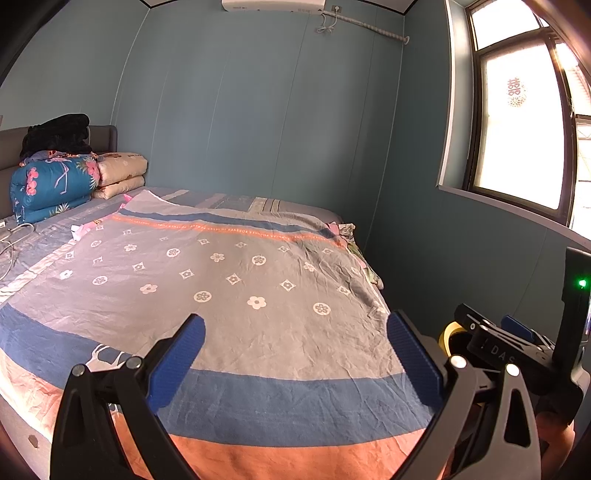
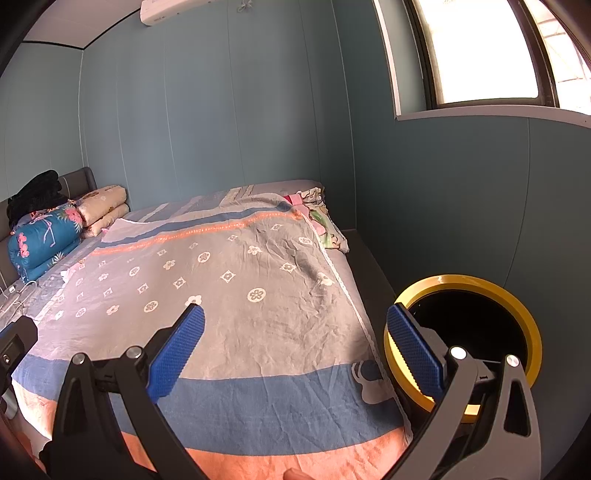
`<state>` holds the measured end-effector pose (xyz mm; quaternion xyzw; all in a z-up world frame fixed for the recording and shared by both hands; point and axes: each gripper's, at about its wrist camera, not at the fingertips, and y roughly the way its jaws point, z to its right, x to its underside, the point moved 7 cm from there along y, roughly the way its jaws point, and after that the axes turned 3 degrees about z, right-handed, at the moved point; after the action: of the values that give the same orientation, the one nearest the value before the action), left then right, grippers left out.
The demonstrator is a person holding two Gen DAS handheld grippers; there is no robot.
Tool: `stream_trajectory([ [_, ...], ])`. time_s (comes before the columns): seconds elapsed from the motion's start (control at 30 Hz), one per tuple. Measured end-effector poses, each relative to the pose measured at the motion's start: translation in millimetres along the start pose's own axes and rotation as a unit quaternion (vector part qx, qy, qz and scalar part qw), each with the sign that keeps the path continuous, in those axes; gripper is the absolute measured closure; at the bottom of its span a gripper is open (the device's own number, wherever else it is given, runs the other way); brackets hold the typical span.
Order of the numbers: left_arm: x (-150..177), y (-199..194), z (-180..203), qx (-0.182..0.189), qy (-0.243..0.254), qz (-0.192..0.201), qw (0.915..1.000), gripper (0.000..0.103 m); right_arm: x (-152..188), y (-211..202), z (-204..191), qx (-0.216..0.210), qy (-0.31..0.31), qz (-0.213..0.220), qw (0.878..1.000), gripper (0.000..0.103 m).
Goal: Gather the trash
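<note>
Beds: one, under a single patterned sheet.
Folded quilts at the headboard: two, one blue floral, one cream.
Black clothing heaps: one, atop the blue quilt.
Bins: one, black with a yellow rim, beside the bed.
Windows: one.
Air conditioners: one, high on the wall.
Tongs: two sets, left and right, both spread wide with nothing between.
Blue pads per set: two.
</note>
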<state>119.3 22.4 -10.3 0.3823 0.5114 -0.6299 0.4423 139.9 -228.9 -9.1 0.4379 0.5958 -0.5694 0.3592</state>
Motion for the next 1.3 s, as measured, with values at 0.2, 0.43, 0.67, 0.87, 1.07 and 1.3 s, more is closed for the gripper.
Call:
stream_trajectory([
  [0.2,0.3,-0.3,0.2,0.000,0.000,-0.001,1.0000,0.008,0.6,0.4,0.2,0.001,0.000,-0.001,1.000,0.008],
  [0.43,0.4,-0.2,0.4,0.000,0.001,-0.001,1.0000,0.008,3.5,0.1,1.7,0.003,0.002,-0.004,1.000,0.008],
  [0.67,1.6,1.5,-0.9,0.002,0.000,-0.004,1.0000,0.008,5.1,0.5,1.2,0.003,0.003,-0.006,1.000,0.008],
  [0.87,3.0,1.4,-0.4,0.003,0.001,-0.006,1.0000,0.008,5.4,0.5,1.4,0.003,0.004,-0.007,1.000,0.008],
  [1.07,4.5,0.8,-5.0,0.008,-0.006,-0.006,0.9999,0.008,8.5,-0.4,1.0,0.004,0.007,-0.012,1.000,0.008],
  [1.3,5.8,4.0,-5.8,0.012,-0.007,-0.011,0.9998,0.008,8.6,-0.9,1.1,0.004,0.007,-0.015,1.000,0.008],
])
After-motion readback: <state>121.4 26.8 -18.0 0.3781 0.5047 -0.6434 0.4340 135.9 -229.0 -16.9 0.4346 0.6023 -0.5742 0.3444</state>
